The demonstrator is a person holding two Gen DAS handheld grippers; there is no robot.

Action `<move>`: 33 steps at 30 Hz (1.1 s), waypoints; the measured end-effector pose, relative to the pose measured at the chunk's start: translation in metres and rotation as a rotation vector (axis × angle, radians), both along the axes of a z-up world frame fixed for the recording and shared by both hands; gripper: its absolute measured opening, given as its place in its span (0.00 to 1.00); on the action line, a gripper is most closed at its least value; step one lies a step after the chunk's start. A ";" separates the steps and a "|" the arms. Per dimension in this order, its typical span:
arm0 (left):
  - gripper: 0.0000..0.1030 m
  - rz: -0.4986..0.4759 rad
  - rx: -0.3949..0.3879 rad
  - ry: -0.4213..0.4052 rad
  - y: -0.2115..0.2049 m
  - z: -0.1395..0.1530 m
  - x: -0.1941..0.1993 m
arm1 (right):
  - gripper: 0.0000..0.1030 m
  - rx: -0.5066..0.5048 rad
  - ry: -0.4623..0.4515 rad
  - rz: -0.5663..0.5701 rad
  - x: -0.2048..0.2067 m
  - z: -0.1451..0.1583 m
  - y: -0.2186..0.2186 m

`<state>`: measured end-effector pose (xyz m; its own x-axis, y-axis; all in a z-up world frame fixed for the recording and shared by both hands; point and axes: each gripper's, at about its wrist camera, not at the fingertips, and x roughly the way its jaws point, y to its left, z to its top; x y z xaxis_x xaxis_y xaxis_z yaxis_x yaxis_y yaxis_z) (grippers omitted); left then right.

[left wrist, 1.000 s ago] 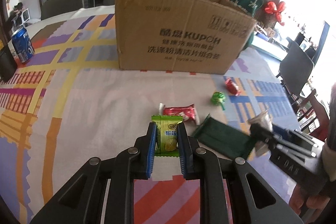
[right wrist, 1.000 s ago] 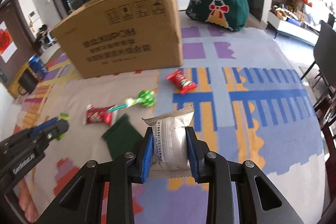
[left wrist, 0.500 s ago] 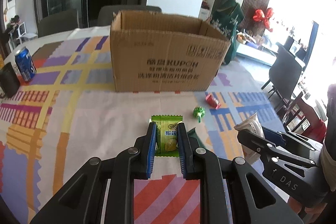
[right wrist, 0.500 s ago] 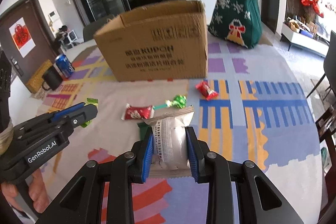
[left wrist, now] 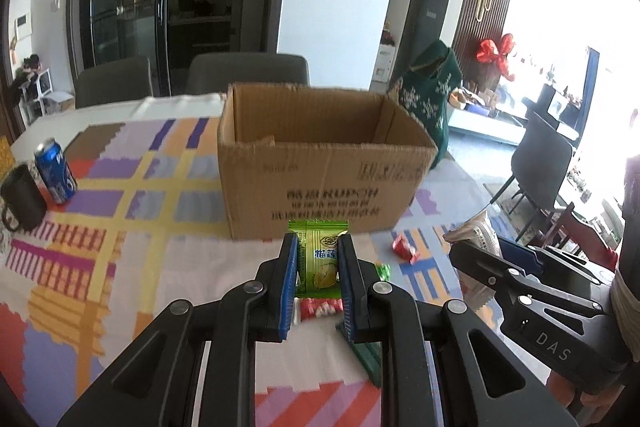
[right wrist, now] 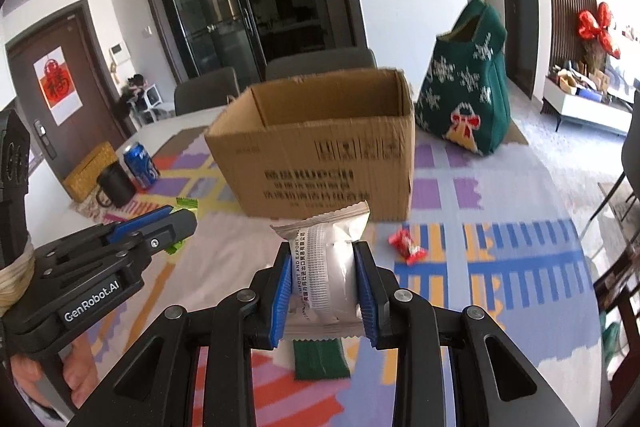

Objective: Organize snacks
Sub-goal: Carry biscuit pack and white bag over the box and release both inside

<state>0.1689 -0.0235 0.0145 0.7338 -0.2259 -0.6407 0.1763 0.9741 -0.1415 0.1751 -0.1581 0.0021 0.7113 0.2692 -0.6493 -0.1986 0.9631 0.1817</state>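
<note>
- My left hand-held gripper is clamped on the green snack packet, held in front of the cardboard box.
- My right hand-held gripper pinches the white packet, also before the box's near wall.
- I'd clear that near rim first (both packets overhang the pads), then let go over the opening.

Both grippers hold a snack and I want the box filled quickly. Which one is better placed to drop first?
Roughly even, slightly left: the left gripper holds the green packet centred before the cardboard box; the right gripper, with the white packet, looks similarly close.
</note>
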 end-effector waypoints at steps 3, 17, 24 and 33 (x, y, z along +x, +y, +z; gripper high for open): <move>0.20 0.001 0.016 -0.028 0.001 0.009 0.008 | 0.30 0.001 -0.024 0.000 0.009 0.009 0.002; 0.20 -0.002 0.055 -0.105 0.003 0.042 0.065 | 0.30 -0.006 -0.117 0.003 0.066 0.051 0.003; 0.20 -0.014 0.057 -0.072 0.004 0.041 0.099 | 0.30 -0.016 -0.111 0.006 0.101 0.060 0.003; 0.20 -0.019 0.054 -0.007 0.007 0.034 0.144 | 0.30 -0.047 -0.078 0.026 0.142 0.057 0.013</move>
<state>0.3127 -0.0163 0.0481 0.7340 -0.2052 -0.6474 0.1961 0.9767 -0.0873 0.3175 -0.1456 0.0590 0.7532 0.2591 -0.6046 -0.2356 0.9644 0.1198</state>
